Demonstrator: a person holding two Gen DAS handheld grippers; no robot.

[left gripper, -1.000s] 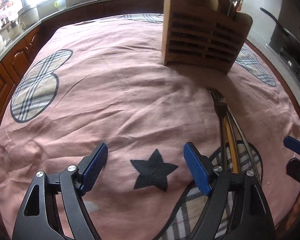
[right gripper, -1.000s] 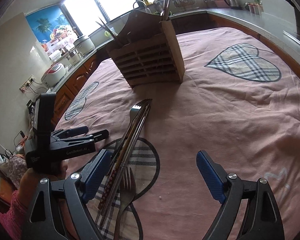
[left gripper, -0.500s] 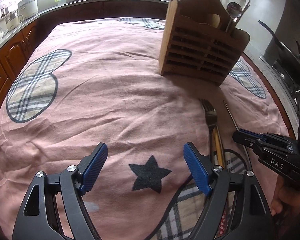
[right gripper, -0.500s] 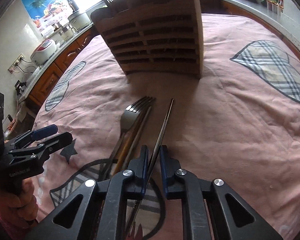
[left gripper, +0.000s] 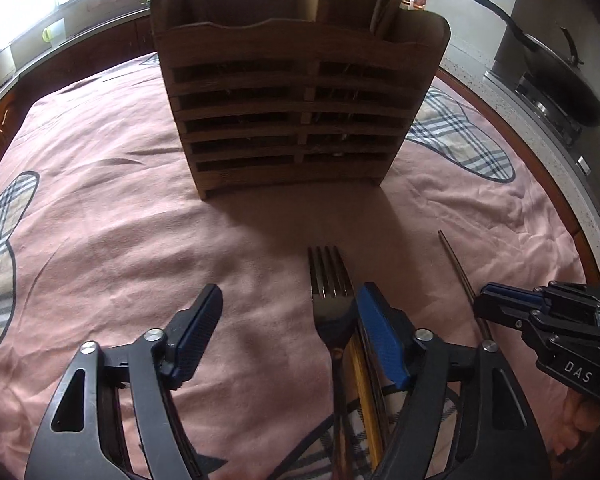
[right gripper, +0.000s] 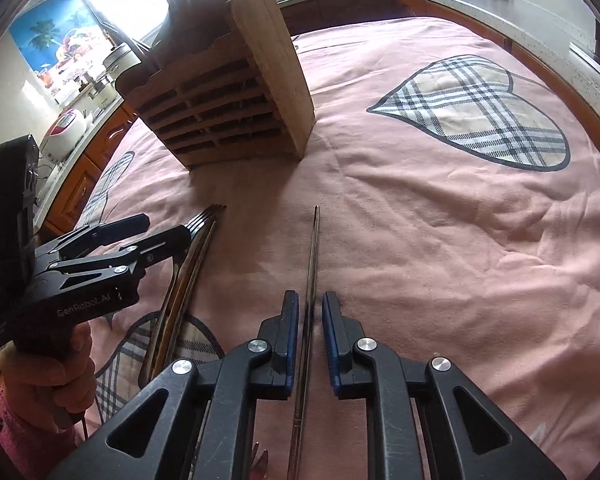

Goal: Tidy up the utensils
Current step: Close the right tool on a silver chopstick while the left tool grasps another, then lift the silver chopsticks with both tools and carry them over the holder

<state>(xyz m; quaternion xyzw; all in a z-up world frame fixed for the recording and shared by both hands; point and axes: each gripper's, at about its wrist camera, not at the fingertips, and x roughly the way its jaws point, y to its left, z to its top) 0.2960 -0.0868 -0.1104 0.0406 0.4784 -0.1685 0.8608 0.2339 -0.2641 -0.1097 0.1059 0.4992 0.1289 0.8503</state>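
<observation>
A slatted wooden utensil holder stands on the pink cloth, with a spoon and other utensils in it; it also shows in the right wrist view. My left gripper is open, low over a metal fork that lies beside yellow and dark chopsticks, with its right finger next to the fork. My right gripper is shut on a thin metal chopstick, which points toward the holder. That chopstick and the right gripper also show in the left wrist view. The left gripper shows over the fork.
The pink tablecloth has plaid heart patches. A wok sits on the stove at the right. Rice cookers and cabinets line the counter at the left.
My left gripper has moved forward and right, over the fork and closer to the holder. My right gripper closed on the metal chopstick and pulled it apart from the fork bundle.
</observation>
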